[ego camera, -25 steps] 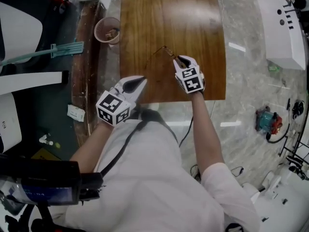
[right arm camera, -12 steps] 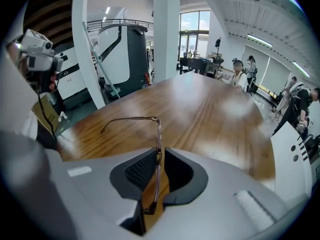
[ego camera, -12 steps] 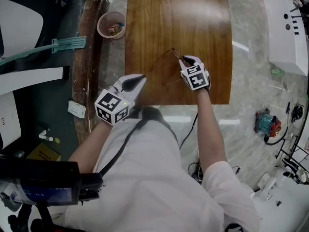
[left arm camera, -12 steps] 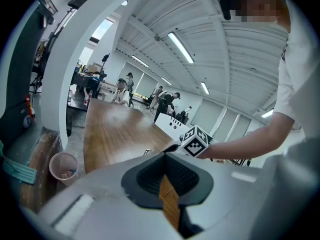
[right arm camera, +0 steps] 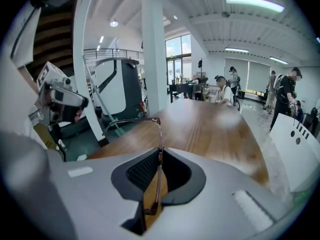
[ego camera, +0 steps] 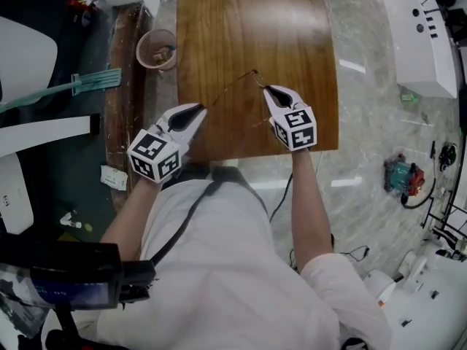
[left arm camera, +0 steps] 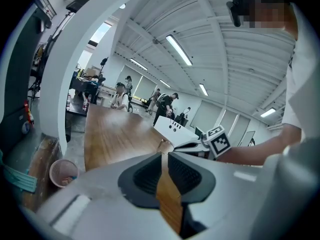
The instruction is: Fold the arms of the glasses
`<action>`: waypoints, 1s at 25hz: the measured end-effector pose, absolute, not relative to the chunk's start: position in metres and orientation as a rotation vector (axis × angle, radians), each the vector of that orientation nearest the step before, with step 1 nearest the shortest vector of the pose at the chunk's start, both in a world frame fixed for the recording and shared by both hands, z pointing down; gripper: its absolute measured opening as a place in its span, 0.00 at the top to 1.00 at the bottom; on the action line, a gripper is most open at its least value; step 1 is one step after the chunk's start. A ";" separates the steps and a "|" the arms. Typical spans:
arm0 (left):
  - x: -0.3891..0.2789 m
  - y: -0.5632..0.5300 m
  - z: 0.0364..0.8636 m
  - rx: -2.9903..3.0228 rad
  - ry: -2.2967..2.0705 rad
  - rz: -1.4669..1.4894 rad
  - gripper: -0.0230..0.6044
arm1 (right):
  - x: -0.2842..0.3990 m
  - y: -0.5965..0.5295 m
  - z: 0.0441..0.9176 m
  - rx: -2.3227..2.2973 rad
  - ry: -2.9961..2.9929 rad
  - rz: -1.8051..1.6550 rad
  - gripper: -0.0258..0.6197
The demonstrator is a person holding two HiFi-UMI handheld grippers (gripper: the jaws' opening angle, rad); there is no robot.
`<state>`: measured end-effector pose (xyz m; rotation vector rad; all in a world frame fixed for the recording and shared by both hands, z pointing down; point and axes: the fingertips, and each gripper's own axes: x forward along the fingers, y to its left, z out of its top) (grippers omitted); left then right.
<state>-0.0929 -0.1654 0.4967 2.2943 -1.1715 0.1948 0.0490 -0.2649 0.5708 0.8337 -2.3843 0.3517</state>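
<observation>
My right gripper point(ego camera: 268, 90) keeps its jaws clenched on the glasses point(ego camera: 255, 72) at the frame, holding them over the desk point(ego camera: 255, 20) so one arm point(ego camera: 228, 87) sticks out toward eight o'clock. There my left gripper point(ego camera: 198, 108) has just been opening its jaws, which are empty and, I'd guess, ready to push that arm shut.

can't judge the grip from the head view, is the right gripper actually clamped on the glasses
observer: Yes. The right gripper view shows the right gripper shut on the glasses, with the thin frame edge-on between its pads.
operator: and the other one, got anything
observer: No. In the left gripper view, the left gripper has just been opening its jaws. Only the table shows through the narrow gap.
operator: folded yet on that side
observer: Not yet. In the right gripper view, the arm juts sideways from the hinge, across the gripped part.
</observation>
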 end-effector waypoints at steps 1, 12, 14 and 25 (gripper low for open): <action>-0.092 -0.167 0.492 2.308 -1.154 0.190 0.88 | 0.052 -0.259 0.557 0.867 -2.415 0.352 0.91; -0.037 -0.141 0.446 2.589 -0.883 0.329 0.82 | 0.100 -0.204 0.464 1.089 -2.594 0.296 0.91; -0.028 -0.135 0.442 2.628 -0.855 0.363 0.82 | 0.110 -0.198 0.456 1.125 -2.607 0.299 0.91; 0.011 -0.116 0.433 2.693 -0.675 0.410 0.91 | 0.129 -0.177 0.439 1.187 -2.664 0.302 0.91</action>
